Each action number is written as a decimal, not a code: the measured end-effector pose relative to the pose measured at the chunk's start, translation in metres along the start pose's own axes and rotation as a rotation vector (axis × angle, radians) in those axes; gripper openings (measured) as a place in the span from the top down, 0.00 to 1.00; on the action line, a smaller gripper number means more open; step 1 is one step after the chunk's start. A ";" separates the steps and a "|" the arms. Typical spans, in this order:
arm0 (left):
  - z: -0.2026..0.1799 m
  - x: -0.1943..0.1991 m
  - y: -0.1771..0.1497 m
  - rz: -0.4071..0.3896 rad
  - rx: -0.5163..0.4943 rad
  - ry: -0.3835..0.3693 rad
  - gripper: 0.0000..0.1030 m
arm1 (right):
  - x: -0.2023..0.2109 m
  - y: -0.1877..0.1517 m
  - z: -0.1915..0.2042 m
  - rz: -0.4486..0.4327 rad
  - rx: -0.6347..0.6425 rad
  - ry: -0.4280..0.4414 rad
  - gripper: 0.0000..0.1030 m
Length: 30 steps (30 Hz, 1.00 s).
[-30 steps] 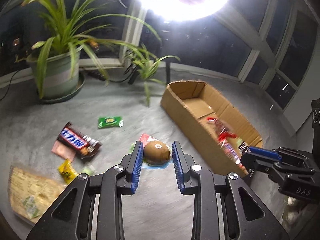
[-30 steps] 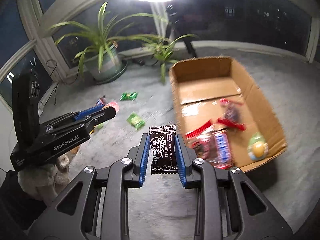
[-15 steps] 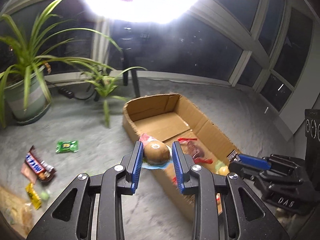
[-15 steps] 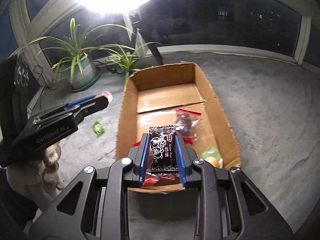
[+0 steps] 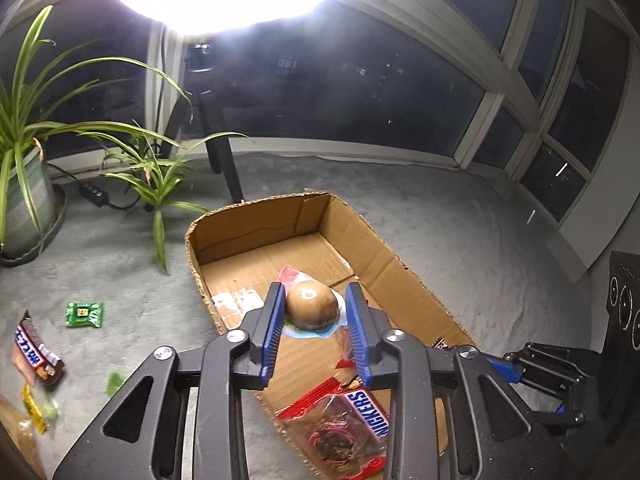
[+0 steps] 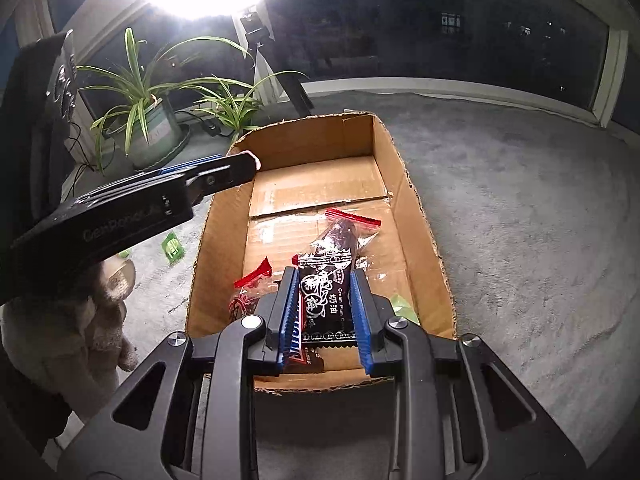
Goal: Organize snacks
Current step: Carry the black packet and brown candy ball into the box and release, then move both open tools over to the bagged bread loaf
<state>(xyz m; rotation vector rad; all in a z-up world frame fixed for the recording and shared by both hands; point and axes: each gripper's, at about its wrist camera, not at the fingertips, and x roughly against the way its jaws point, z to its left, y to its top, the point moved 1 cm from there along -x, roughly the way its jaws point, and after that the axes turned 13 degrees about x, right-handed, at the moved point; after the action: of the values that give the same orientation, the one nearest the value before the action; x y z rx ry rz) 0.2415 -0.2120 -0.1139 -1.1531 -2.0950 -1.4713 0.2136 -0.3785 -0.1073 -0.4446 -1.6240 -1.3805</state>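
My left gripper (image 5: pixel 316 312) is shut on a brown round snack in a clear wrapper (image 5: pixel 311 307) and holds it above the open cardboard box (image 5: pixel 256 218). My right gripper (image 6: pixel 325 304) is shut on a black cream plum candy packet (image 6: pixel 326 300) above the near end of the same box (image 6: pixel 416 216). In the box lie a Snickers bar (image 5: pixel 366 412) and red-edged clear packets (image 6: pixel 348 236). The left gripper also shows in the right wrist view (image 6: pixel 224 172), over the box's left wall.
On the grey carpet left of the box lie a green packet (image 5: pixel 85 314), a Snickers bar (image 5: pixel 34 354) and yellow and tan wrappers (image 5: pixel 32 408). Potted plants (image 5: pixel 24 160) and a lamp stand (image 5: pixel 224 160) are behind the box.
Both grippers have moved from the carpet left of the box to above the box, each still holding its snack.
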 end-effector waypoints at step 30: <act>0.052 0.084 0.000 -0.074 0.065 0.002 0.53 | 0.023 0.007 0.053 -0.070 -0.052 0.056 0.30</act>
<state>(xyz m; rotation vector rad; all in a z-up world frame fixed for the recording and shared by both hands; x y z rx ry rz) 0.1985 -0.1299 -0.0801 -1.0608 -2.1894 -1.4241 0.1857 -0.3343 -0.0811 -0.3794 -1.5744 -1.4773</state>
